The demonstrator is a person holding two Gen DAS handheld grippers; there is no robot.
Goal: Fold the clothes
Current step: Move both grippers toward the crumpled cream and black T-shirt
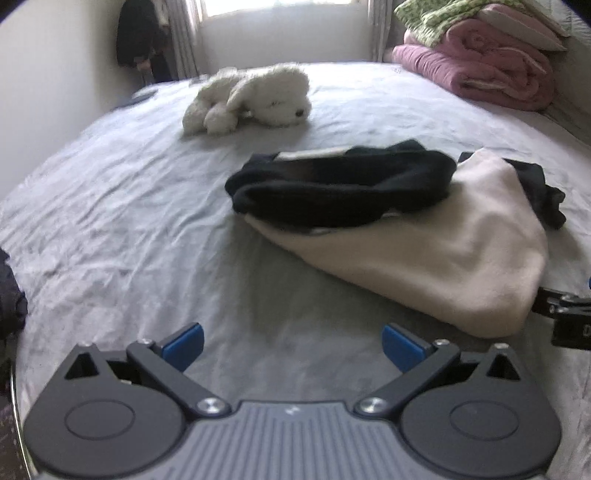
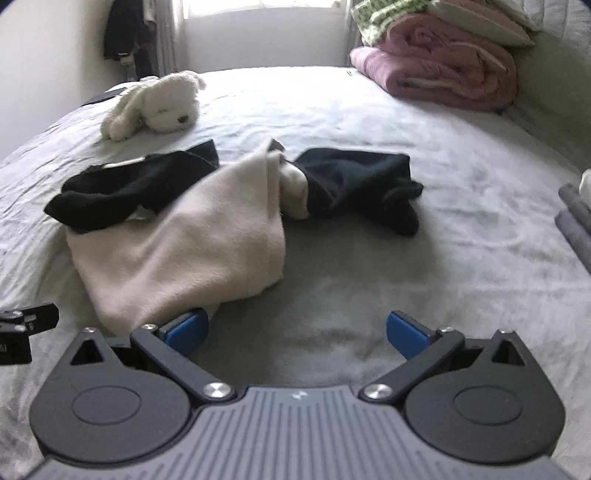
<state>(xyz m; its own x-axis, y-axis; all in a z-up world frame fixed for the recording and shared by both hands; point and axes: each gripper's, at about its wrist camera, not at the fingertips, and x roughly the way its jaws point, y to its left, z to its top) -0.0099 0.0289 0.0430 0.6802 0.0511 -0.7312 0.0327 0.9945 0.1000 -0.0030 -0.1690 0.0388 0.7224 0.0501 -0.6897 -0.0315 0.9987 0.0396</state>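
Both tools hang over the grey bed sheet [image 1: 110, 206] with nothing between their blue pads: left gripper [image 1: 293, 347] spread wide short of the heap, right gripper [image 2: 297, 334] equally spread, its left pad just beside the cream hem. From left: 1 white plush dog [image 1: 255, 98], 1 black garment [image 1: 340, 188] draped across 1 cream garment [image 2: 184, 247], 1 pink quilt stack [image 2: 443, 70]. Both garments look soft, light and limp; pinching a hem or corner seems best.

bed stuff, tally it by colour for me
black: 1 garment
cream: 1 garment
white: 1 plush dog
pink: 1 folded quilt
green-patterned: 1 blanket
total: 5
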